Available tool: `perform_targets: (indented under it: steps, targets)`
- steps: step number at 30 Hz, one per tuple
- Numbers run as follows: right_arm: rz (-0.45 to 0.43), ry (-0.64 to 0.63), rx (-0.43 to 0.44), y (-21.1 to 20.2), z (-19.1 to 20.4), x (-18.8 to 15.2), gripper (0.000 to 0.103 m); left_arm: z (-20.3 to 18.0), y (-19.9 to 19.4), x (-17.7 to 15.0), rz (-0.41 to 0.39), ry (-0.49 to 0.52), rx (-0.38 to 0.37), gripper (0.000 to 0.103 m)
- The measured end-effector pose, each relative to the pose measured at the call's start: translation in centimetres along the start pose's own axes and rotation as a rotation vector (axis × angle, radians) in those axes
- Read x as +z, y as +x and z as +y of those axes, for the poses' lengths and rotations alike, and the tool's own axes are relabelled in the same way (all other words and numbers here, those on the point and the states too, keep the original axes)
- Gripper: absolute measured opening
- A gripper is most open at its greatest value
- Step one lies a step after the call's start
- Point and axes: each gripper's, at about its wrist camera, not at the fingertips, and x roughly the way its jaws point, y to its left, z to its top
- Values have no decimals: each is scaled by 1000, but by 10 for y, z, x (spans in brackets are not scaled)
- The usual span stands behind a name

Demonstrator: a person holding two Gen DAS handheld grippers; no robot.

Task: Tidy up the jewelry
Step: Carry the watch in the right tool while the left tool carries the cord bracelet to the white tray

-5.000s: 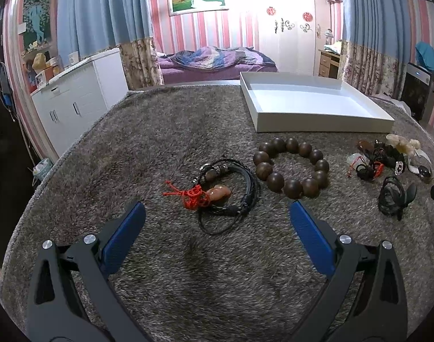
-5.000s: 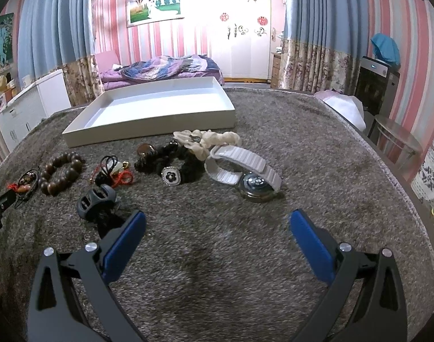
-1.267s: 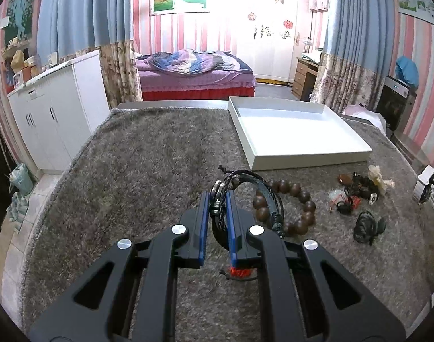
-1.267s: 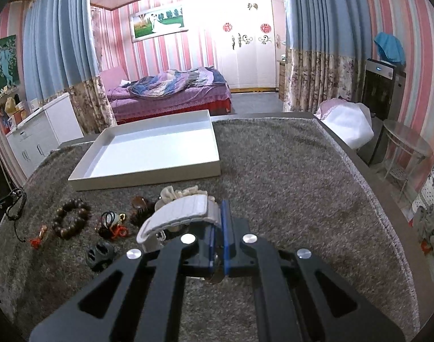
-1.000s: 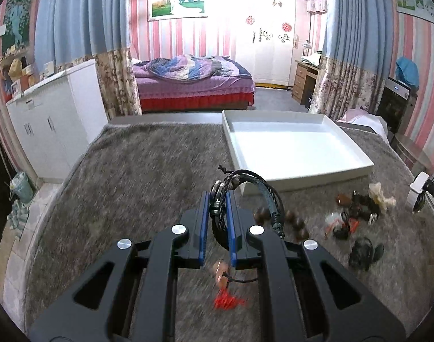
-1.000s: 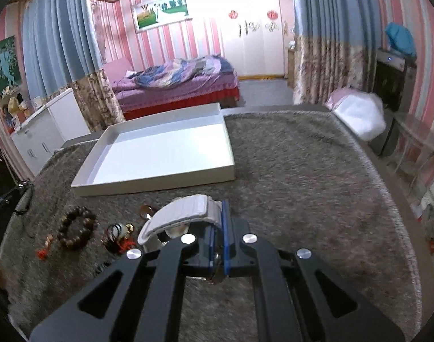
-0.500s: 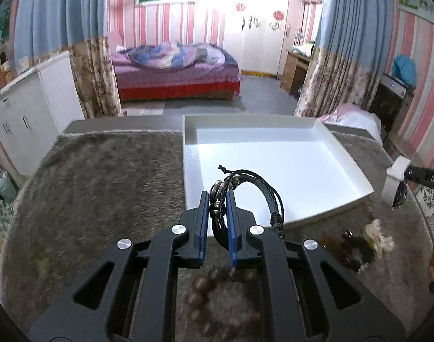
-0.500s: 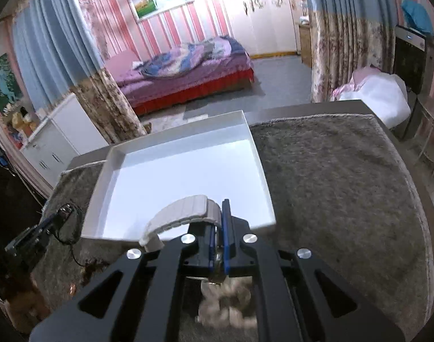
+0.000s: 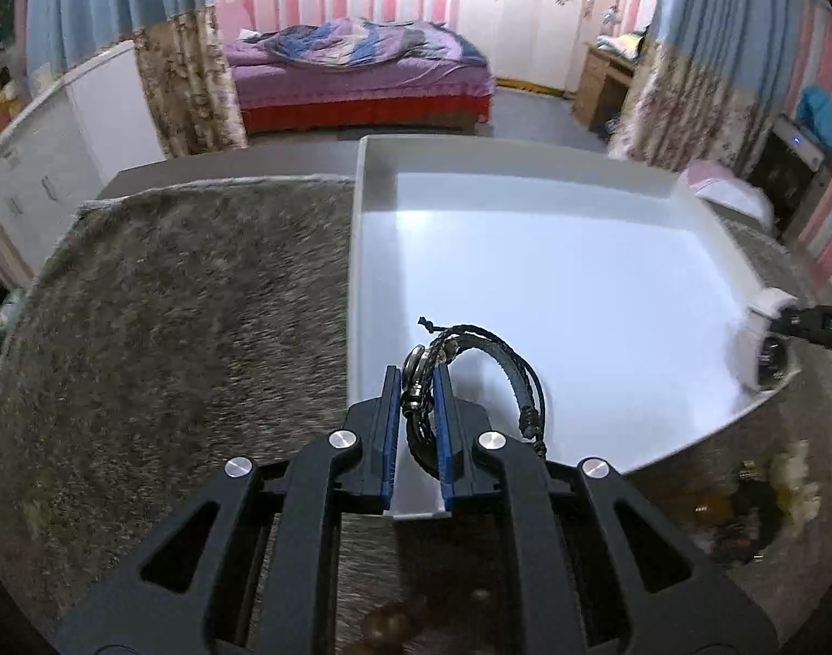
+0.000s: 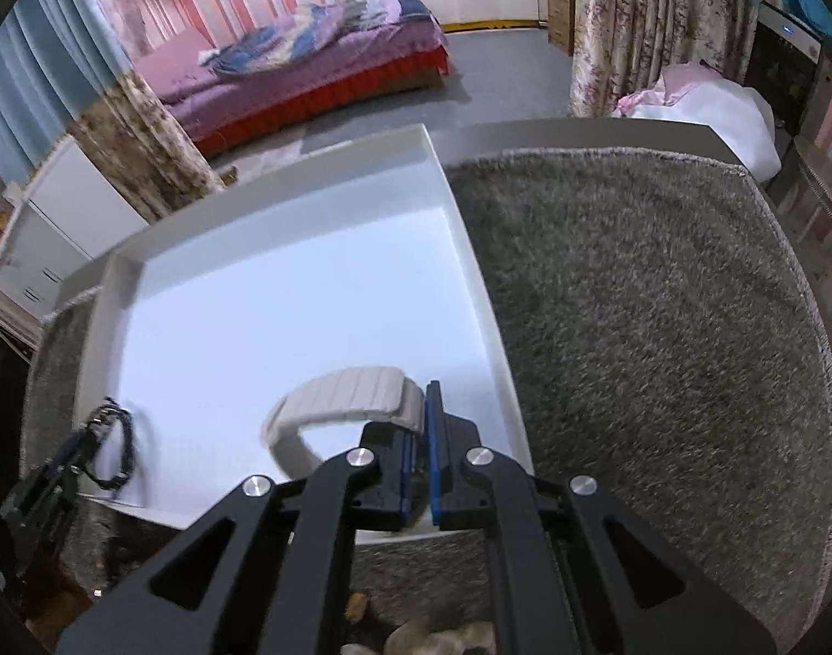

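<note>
both tongs now over white tray (image 9: 552, 273), off counter; left tongs (image 9: 416, 415) clamped on black cord bracelet (image 9: 487, 360); right tongs (image 10: 419, 469) pinching white watch (image 10: 339, 398); drop-off next, probably

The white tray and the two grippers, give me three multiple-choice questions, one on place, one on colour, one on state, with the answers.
1. Where does the black cord bracelet hang?
A. over the white tray
B. over the bed
C. on the floor

2. What colour is the watch band in the right gripper?
A. red
B. white
C. green

3. How is the left gripper?
A. wide open, holding nothing
B. out of view
C. shut on the bracelet

Answers: 1 A, the tray floor shows behind it. 2 B, the ribbed strap is white. 3 C, its blue pads pinch the cords.
</note>
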Motion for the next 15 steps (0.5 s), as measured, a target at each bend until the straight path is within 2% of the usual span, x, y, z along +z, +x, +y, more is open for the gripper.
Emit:
perform_targets:
  steps: [7, 15]
  targets:
    - [10, -57, -82, 3, 4, -11, 4, 3, 3, 4, -13, 41, 73, 12]
    - [30, -87, -55, 2, 11, -24, 3, 15, 1, 6, -21, 50, 96, 14]
